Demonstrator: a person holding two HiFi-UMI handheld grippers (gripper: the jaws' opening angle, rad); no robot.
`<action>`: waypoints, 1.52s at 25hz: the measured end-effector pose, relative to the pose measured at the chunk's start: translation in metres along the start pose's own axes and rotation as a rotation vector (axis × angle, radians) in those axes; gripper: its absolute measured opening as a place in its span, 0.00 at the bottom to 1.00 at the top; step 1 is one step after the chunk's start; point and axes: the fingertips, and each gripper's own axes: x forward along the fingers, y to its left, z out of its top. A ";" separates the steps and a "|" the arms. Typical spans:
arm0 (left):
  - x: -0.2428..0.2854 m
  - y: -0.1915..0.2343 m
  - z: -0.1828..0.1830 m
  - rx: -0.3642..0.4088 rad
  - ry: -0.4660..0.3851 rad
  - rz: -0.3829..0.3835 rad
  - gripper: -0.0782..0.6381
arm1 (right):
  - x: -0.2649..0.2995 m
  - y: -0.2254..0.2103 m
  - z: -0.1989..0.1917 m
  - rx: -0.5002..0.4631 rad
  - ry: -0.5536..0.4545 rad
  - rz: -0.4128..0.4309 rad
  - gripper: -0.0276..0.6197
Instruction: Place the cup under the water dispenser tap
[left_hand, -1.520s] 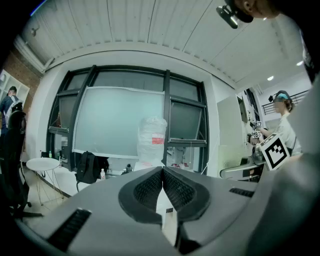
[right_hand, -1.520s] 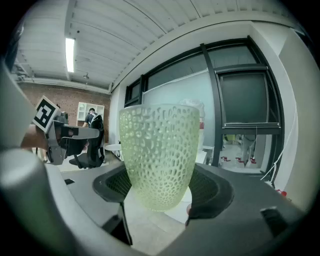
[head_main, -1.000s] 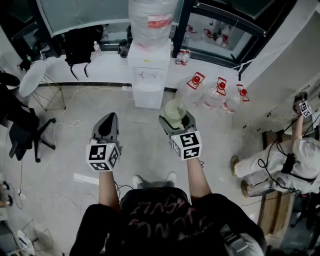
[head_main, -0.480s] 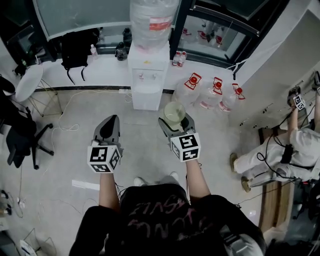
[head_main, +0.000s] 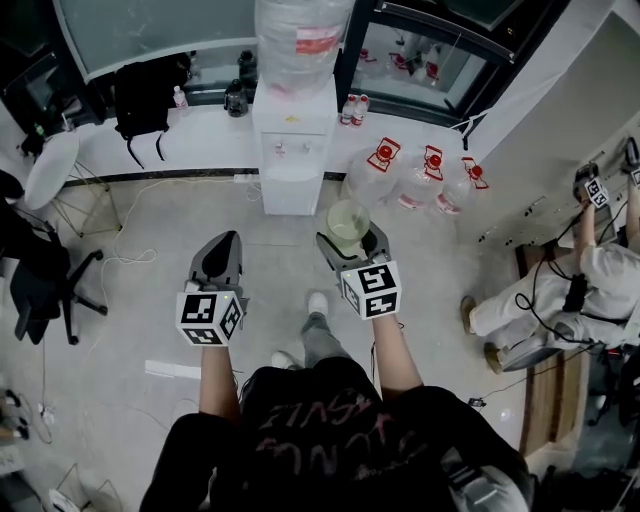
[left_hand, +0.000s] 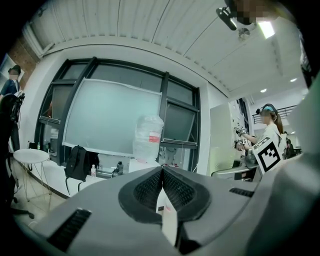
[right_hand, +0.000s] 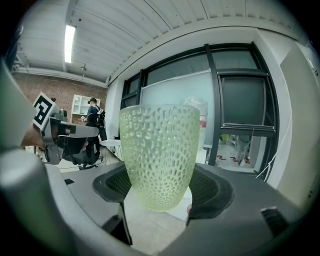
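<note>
**Item 1: cup** (head_main: 347, 220). Pale green and translucent, with a honeycomb-textured wall. It is upright with the mouth up. It is carried in the air at the person's 12 o'clock, well short of the water dispenser. The upright carry probably means it can be stood under a tap without turning.

**Item 2: right gripper** (head_main: 352, 240). The jaws stand wide apart, with the pads pressed on the cup's lower sides. The low grip leaves the rim and upper wall free, which should suit sliding the cup into the recess under the taps.

**Item 3: left gripper** (head_main: 224, 238). The jaws are closed together with nothing between them. It is held at the right gripper's 9 o'clock, well apart from it. It appears idle and parked clear of the cup's route.

**Item 4: water dispenser** (head_main: 292, 165). A white cabinet at 12 o'clock, set against the window ledge. A large bottle (head_main: 300, 35) is inverted on top. The taps (head_main: 281, 150) show small on the front face. This is judged to be the destination, with the approach not yet finished.

**Item 5: spare water jugs** (head_main: 415, 185). A cluster on the floor at 1 o'clock, just beside the dispenser. They could crowd a rightward approach.

**Item 6: surroundings.** None of these bears on the task.
- A backpack (head_main: 145, 95) is on the ledge at 11 o'clock.
- An office chair (head_main: 40, 275) is at 9 o'clock.
- A second person (head_main: 560, 310) is at 3 o'clock.
</note>
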 end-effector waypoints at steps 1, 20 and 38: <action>0.004 0.001 -0.002 0.001 0.005 -0.002 0.13 | 0.004 -0.002 -0.002 0.001 0.003 0.001 0.58; 0.171 0.066 -0.030 0.014 0.124 0.032 0.13 | 0.175 -0.090 -0.016 0.056 0.050 0.079 0.58; 0.285 0.103 -0.039 0.034 0.213 0.117 0.13 | 0.298 -0.156 -0.023 0.043 0.085 0.220 0.58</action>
